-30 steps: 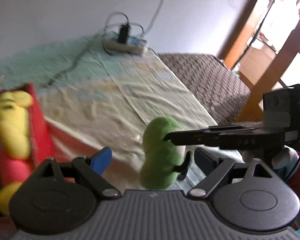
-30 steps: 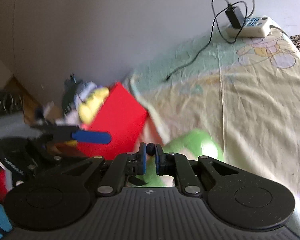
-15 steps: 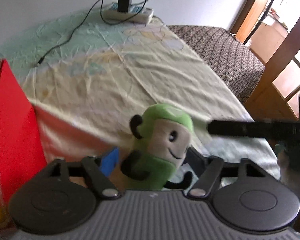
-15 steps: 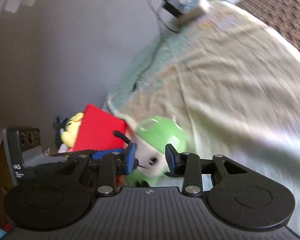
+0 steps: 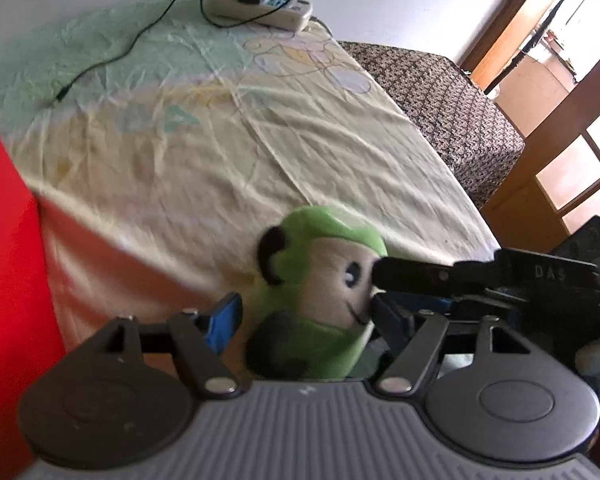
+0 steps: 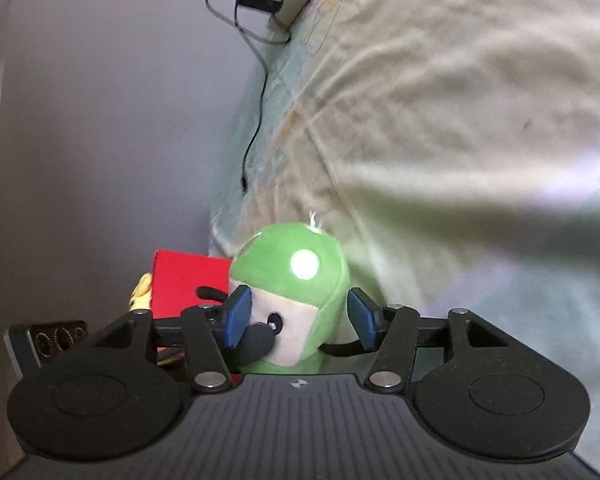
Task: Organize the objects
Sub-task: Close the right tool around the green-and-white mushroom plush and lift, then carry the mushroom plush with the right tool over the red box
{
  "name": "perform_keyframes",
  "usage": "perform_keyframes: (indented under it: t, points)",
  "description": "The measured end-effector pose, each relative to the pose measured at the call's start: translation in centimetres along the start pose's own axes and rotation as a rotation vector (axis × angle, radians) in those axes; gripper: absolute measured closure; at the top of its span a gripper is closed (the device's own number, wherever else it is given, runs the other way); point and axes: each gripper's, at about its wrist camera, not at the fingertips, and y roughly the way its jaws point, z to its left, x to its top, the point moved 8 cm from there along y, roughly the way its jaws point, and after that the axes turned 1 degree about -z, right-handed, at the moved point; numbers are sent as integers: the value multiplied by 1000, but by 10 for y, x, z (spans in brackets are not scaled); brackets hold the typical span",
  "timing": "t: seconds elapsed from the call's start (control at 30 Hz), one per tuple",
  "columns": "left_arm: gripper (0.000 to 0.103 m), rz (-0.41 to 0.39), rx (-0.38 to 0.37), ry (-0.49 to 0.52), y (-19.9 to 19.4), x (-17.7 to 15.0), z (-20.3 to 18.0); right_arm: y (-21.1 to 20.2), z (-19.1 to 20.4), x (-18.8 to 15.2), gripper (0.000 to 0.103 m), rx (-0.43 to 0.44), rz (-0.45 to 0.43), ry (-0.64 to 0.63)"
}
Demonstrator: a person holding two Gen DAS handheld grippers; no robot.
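My left gripper has the green plush toy between its fingers, low at the near edge of the bed; its jaws have just closed in over the last second, and the right finger presses the toy's cheek, while the blue pad on the other side stands just beside the toy's body, so I cannot tell whether that pad makes contact. My right gripper straddles the same green plush toy from the opposite side; its jaws have just been opening, and its blue pads sit apart at either flank of the toy's head with gaps showing. To the left of the toy stands a red box with a yellow plush behind it. Beyond lies the wrinkled bedsheet. At the far end, a power strip rests on the sheet with a black cable trailing from it.
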Motion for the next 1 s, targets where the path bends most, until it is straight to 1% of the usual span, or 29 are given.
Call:
perform_keyframes:
  t: [0.03, 0.1, 0.2, 0.3, 0.43, 0.63, 0.8, 0.9, 1.0]
  points:
    - [33, 4, 2, 0, 1, -2, -1, 1, 5, 0, 50, -5, -8, -19]
    - [33, 3, 31, 15, 0, -6, -3, 0, 12, 0, 52, -6, -13, -57]
    - [33, -3, 27, 10, -7, -10, -4, -4, 23, 0, 52, 15, 4, -94]
    - [33, -30, 26, 7, -22, -10, -7, -15, 40, -2, 52, 51, 5, -152]
    - [33, -99, 38, 23, -49, -5, -15, -24, 70, -7, 52, 117, -15, -235]
    - [33, -249, 74, 44, -104, 1, -17, -21, 126, -16, 53, 210, -52, -338]
    - [32, -348, 73, 37, -153, 2, 4, -5, 171, -44, 53, 254, -69, -421]
    - [31, -396, 87, 42, -182, -4, 24, 13, 197, -66, 53, 271, -64, -496]
    - [30, -438, 114, 39, -208, -15, 50, 37, 228, -95, 53, 285, -60, -603]
